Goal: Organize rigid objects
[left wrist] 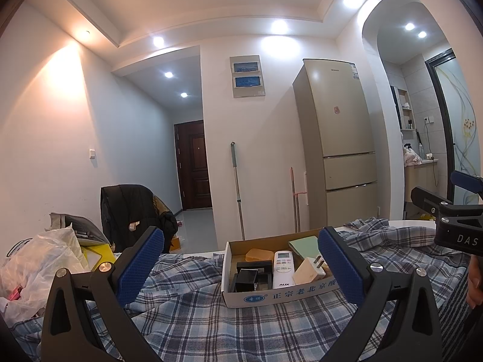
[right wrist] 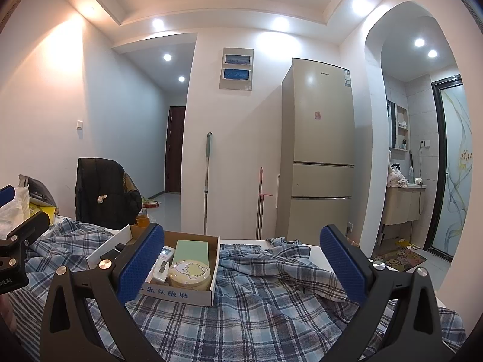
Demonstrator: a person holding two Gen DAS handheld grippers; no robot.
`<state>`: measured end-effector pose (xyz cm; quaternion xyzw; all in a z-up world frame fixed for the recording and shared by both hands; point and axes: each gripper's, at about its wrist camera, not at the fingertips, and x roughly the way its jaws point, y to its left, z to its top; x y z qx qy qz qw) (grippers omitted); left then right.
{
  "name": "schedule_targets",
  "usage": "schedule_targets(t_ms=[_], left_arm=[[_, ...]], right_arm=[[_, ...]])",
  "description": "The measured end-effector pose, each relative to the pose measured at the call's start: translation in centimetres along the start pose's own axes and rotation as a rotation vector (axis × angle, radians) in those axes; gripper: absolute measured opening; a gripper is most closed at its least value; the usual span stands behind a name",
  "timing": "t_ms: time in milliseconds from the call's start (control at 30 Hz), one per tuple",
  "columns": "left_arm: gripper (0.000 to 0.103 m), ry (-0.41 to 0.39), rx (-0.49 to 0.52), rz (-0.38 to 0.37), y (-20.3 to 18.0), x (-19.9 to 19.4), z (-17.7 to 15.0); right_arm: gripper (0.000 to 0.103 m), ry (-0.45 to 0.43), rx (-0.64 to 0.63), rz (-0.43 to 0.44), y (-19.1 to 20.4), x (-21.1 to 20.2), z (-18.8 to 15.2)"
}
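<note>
An open cardboard box [left wrist: 271, 297] sits on a blue plaid cloth [left wrist: 211, 328]. It holds a white remote [left wrist: 283, 268], an orange case [left wrist: 259, 254], a black box [left wrist: 249, 274], a beige plug adapter [left wrist: 308, 270] and a green flat piece [left wrist: 303, 246]. My left gripper [left wrist: 241, 267] is open and empty, just short of the box. In the right wrist view the box [right wrist: 181, 295] lies to the left, showing a round yellow tin [right wrist: 189, 273], the green piece [right wrist: 191, 250] and the remote [right wrist: 161, 267]. My right gripper [right wrist: 241, 268] hangs open over the cloth, empty.
A crumpled plastic bag [left wrist: 39, 265] and clutter lie at the left. A chair with a black jacket [left wrist: 132, 211] stands behind. Further back are a mop [left wrist: 237, 187] and a fridge [left wrist: 341, 144]. The white tabletop edge [right wrist: 317, 253] shows beyond the cloth.
</note>
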<state>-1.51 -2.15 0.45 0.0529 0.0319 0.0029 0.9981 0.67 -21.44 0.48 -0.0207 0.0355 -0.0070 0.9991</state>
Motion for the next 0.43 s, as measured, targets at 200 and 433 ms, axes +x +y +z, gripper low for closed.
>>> schedule_targets(t_ms=[200, 433], left_arm=[[0.103, -0.011, 0.000, 0.001, 0.14, -0.18, 0.16], [0.103, -0.011, 0.000, 0.001, 0.12, -0.23, 0.33]], right_arm=[[0.103, 0.004, 0.000, -0.001, 0.02, 0.00, -0.04], [0.103, 0.012, 0.009, -0.002, -0.33, -0.04, -0.02]])
